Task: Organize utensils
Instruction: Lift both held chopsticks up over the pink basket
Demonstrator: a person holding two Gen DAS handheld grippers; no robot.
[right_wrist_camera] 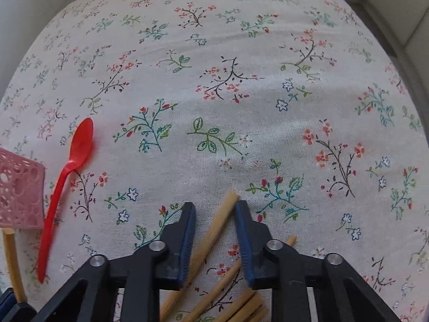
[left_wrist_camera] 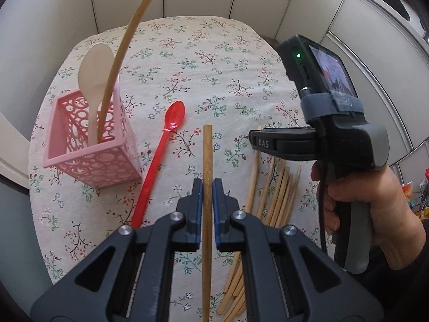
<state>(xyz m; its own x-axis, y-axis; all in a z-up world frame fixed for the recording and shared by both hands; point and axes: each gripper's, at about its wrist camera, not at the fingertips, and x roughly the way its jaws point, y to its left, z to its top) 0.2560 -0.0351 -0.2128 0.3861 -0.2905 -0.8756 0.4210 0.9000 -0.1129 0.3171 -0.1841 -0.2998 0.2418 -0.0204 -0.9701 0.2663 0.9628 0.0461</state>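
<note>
- The left gripper (left_wrist_camera: 206,187) is closed on a single bamboo chopstick (left_wrist_camera: 207,161); both blue pads (left_wrist_camera: 199,201) press its sides, and its blunt end projects past the fingertips.
- The right gripper (right_wrist_camera: 215,209) points down at the table; a person's hand (left_wrist_camera: 375,209) holds its handle.
- Its jaws stand partly apart, with one chopstick (right_wrist_camera: 214,230) lying diagonally between them; neither pad touches it in the right wrist view.
- The pile of loose chopsticks (left_wrist_camera: 278,196) lies near, right of the held chopstick, on the floral tablecloth (right_wrist_camera: 214,80).
- The red plastic spoon (left_wrist_camera: 161,155) lies flat, left of centre, bowl pointing far.
- The pink perforated holder (left_wrist_camera: 91,150) stands just left of the spoon. It contains a white spoon (left_wrist_camera: 95,80) and one chopstick (left_wrist_camera: 126,43), both leaning.
</note>
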